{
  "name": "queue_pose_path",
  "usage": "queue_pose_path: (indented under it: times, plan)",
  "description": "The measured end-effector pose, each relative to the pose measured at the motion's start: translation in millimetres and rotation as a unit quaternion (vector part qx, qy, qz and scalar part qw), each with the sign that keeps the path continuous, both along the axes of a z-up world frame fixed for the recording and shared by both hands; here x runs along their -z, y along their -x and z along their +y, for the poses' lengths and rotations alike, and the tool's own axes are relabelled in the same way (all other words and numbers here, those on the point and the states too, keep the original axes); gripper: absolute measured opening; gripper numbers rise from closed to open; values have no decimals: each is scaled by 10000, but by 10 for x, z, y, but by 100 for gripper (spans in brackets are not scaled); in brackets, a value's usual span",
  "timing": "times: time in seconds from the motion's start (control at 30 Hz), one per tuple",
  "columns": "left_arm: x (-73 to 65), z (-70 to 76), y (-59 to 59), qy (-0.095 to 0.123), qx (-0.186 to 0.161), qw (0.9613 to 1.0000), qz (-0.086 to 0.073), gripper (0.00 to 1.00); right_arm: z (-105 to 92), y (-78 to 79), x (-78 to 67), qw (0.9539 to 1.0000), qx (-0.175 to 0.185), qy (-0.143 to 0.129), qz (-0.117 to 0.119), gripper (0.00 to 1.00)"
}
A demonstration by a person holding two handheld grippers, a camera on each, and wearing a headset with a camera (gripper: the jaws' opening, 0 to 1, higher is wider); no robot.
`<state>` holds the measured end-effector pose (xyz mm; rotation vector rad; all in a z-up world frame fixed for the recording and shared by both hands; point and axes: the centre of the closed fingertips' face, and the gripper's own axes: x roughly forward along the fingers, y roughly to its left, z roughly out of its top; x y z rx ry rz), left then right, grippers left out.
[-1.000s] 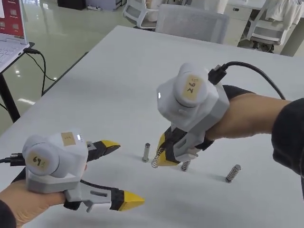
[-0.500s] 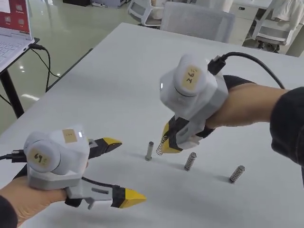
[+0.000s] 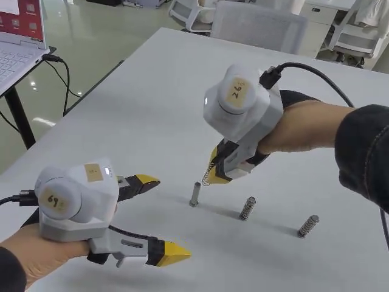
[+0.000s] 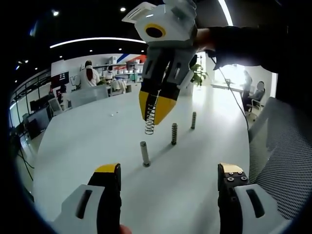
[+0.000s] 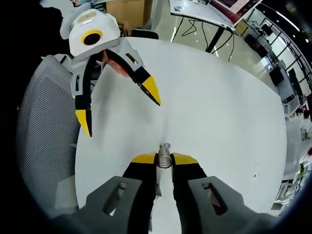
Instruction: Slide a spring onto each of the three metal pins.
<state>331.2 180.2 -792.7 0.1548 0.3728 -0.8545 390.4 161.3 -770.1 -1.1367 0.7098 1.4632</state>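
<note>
A bare metal pin (image 3: 194,194) stands upright on the white table (image 3: 152,91). My right gripper (image 3: 217,176) is shut on a spring (image 3: 208,174), which hangs just above and to the right of that pin's top. In the right gripper view the spring (image 5: 164,157) sits between the yellow tips, with the pin (image 5: 165,145) right ahead. Two more pins, each wearing a spring (image 3: 247,208) (image 3: 308,225), stand in a row to the right. My left gripper (image 3: 165,216) is open and empty, near and to the left of the bare pin (image 4: 144,153).
A laptop (image 3: 18,30) and cables sit on a side desk at the left. Office chairs (image 3: 255,27) stand beyond the table's far edge. A mesh chair (image 4: 287,146) is close behind the left gripper.
The right gripper has lifted the spring off the table and carried it up over the bare pin. The left gripper has stayed about where it was.
</note>
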Motion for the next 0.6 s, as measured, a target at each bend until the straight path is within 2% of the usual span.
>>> queue_pose_path:
  times: [0.6]
  plan:
    - [37, 28, -6, 29, -62, 10000, 68, 79, 76, -44, 127, 9999, -78, 69, 111, 13]
